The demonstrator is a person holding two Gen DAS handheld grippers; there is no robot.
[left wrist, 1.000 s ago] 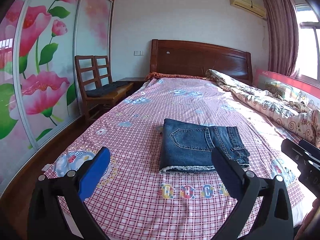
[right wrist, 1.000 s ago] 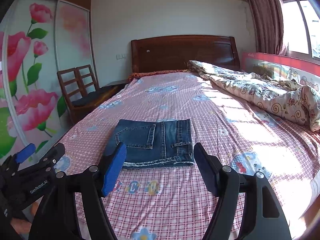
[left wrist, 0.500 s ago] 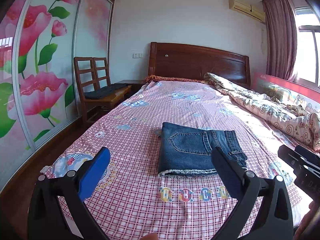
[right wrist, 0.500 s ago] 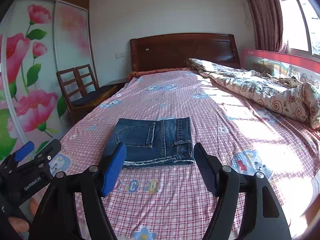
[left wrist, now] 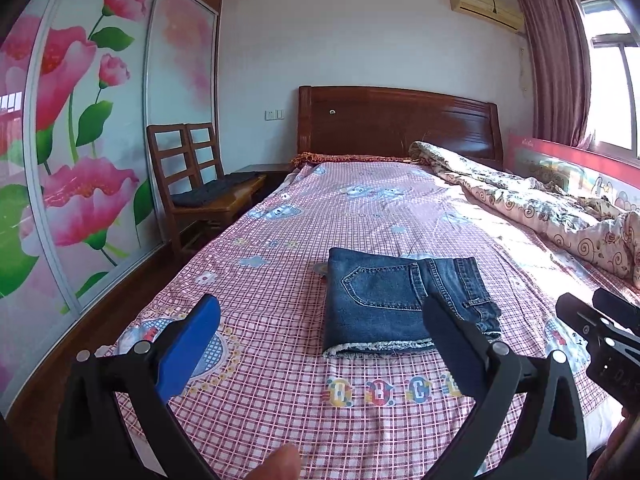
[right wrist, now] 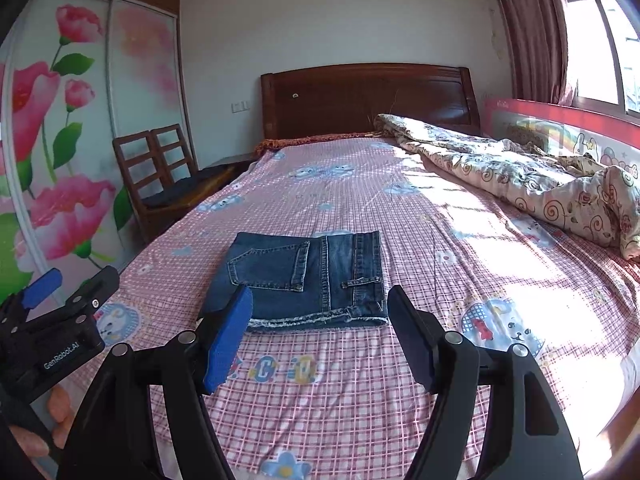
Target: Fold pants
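Denim pants [left wrist: 404, 304] are lying folded into a compact rectangle on the checked bedsheet [left wrist: 280, 280]. Left gripper [left wrist: 320, 344] and right gripper [right wrist: 320, 332] are being held wide apart, gripping nothing. Folding is judged finished.

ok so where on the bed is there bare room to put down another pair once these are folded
Bare sheet lies left of the folded denim pants, toward the chairs, and beyond them up to the headboard. A sunlit stretch right of them is free too. The far right edge is crowded by the bunched quilt. Both claws hang open at the foot.
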